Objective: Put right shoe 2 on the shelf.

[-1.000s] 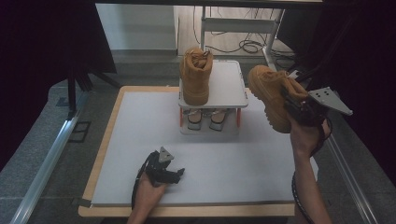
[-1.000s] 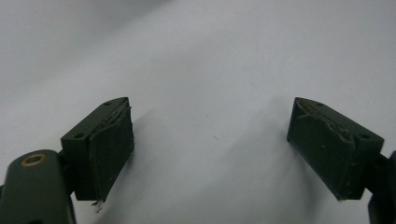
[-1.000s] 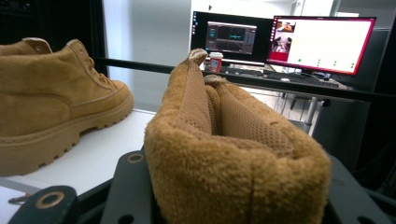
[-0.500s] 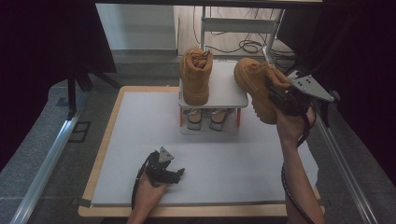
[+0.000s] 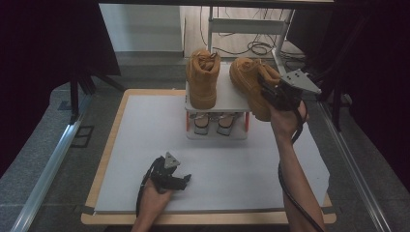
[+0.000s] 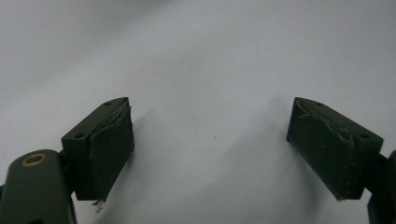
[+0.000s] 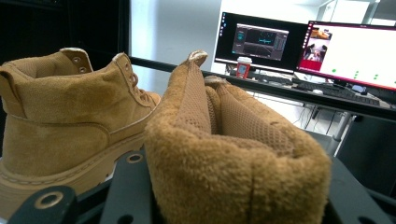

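We see the tan boot (image 5: 251,89) pinched by its collar in the right gripper (image 5: 270,94), hanging over the right edge of the white rack (image 5: 227,99), just beside the second boot (image 5: 203,79). The left gripper (image 5: 181,180) rests spread on the mat (image 5: 145,125).

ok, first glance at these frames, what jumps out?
Two tan boots at the far middle of the table: one boot stands on the small white shelf, the other boot is held at the shelf's right edge by the right gripper, clamped on its collar. The left gripper rests near the front edge, jaws open over bare white mat.
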Demonstrator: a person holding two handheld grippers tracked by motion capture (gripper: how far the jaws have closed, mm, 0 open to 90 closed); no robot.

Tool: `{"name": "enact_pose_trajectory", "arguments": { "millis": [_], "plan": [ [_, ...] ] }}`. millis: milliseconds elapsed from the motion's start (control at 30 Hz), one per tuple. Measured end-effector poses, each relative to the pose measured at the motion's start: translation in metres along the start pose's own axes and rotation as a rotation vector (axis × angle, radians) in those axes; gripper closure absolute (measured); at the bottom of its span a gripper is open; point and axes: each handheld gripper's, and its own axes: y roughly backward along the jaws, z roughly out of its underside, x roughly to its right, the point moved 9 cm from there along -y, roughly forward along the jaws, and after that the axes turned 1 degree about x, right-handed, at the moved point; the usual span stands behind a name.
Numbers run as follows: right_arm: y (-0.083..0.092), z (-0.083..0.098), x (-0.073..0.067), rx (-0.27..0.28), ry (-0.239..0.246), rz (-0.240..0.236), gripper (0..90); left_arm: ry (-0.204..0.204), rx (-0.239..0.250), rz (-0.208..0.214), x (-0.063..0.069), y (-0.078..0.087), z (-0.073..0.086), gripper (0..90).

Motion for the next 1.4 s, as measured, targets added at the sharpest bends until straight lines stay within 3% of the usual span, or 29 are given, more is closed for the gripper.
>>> {"name": "enact_pose_trajectory", "arguments": {
  "millis": [767, 1400],
  "plan": [
    [-0.048, 0.000, -0.021, -0.019, 0.007, -0.023, 54.8, -0.006, -0.004, 0.002, 0.000, 0.000, 0.000, 14.8],
    [-0.077, 0.006, -0.024, -0.030, -0.019, -0.026, 53.0, -0.007, -0.008, 0.003, 0.000, 0.001, 0.001, 15.0]
  ]
}}
